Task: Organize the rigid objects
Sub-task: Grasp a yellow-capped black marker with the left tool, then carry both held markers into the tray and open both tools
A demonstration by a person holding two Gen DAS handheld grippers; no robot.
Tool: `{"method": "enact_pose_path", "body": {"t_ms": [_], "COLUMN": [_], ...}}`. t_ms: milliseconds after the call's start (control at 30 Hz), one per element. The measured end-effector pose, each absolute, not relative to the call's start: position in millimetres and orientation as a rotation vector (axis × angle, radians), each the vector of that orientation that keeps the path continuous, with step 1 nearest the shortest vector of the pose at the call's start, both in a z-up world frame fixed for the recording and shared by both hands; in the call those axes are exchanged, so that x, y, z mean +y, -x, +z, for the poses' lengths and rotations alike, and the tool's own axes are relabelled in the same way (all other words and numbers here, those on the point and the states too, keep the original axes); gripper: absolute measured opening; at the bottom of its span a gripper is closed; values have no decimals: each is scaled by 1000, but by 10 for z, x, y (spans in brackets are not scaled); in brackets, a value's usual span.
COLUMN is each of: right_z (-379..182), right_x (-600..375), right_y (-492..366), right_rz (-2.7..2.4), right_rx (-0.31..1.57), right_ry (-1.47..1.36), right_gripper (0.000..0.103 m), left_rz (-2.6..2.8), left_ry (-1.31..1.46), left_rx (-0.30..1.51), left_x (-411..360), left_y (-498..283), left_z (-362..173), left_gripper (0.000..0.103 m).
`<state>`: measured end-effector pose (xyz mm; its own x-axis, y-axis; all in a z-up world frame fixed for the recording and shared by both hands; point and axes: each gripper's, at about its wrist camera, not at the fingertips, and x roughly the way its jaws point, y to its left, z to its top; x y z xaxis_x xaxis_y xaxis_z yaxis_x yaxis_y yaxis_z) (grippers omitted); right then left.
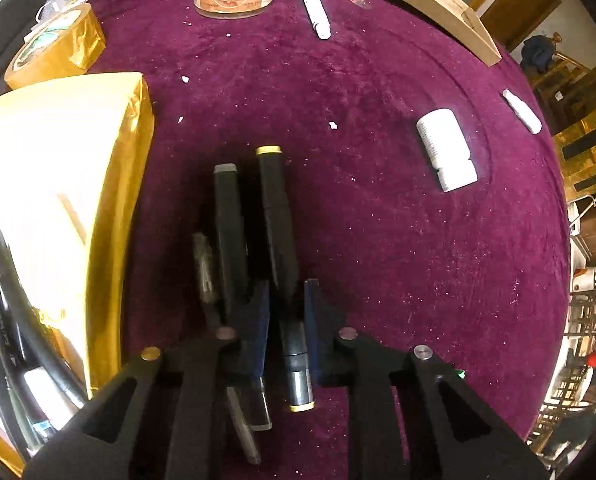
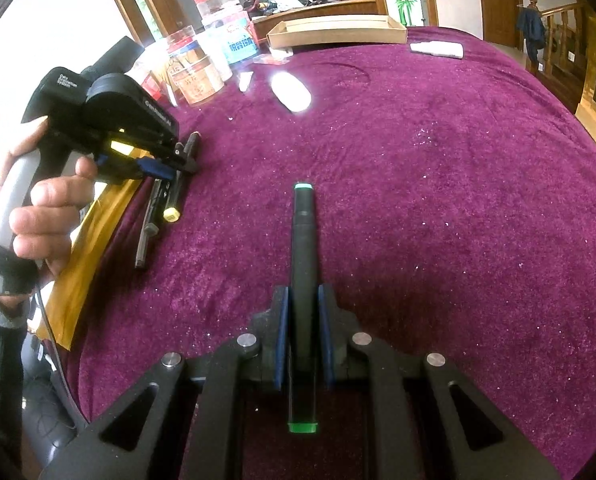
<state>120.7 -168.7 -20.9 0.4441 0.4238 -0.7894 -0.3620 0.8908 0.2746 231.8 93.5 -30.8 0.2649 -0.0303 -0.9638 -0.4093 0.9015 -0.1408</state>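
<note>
In the left wrist view my left gripper (image 1: 286, 312) points down at the purple cloth, shut on a black marker with yellow end caps (image 1: 275, 216). Just left of that marker lie a grey-tipped black marker (image 1: 227, 232) and a thin dark pen (image 1: 202, 268), both on the cloth. The right wrist view shows the same left gripper (image 2: 173, 166) in a person's hand (image 2: 45, 208), over those pens (image 2: 149, 224). My right gripper (image 2: 304, 320) is shut on a black marker with green ends (image 2: 304, 240), which sticks out forward above the cloth.
A shiny gold box (image 1: 65, 184) lies left of the pens, with a roll of gold tape (image 1: 53, 52) behind it. A white bottle (image 1: 446, 148) lies on its side to the right. Jars (image 2: 195, 72), a white tube (image 1: 316, 12) and a cardboard tray (image 2: 338, 30) stand at the far edge.
</note>
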Motion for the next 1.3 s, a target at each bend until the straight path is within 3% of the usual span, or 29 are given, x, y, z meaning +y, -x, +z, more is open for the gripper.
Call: {"method": "enact_pose_path", "body": {"t_ms": [500,633,1033,1300], "right_z": [-189,-165,216,392], "right_x": [-1674,-1764,-1410,-405], "right_y": [-1171,-1147,-760,-684], "right_rz": [486,514,757,986], "right_rx": [992,972,905,936], "right_ry": [-64,-117,-206,-158], "right_gripper": [13,13,13,13], "left_rz": [105,61,146,305], "left_ry": [197,343,455,587], "left_rx": [1209,1219,974,937], "left_x": [131,279,1068,2023], "left_y": [-1267,-1158,-111,35], "left_z": [-350,-261,578,401], "left_gripper": [12,12,12,12]}}
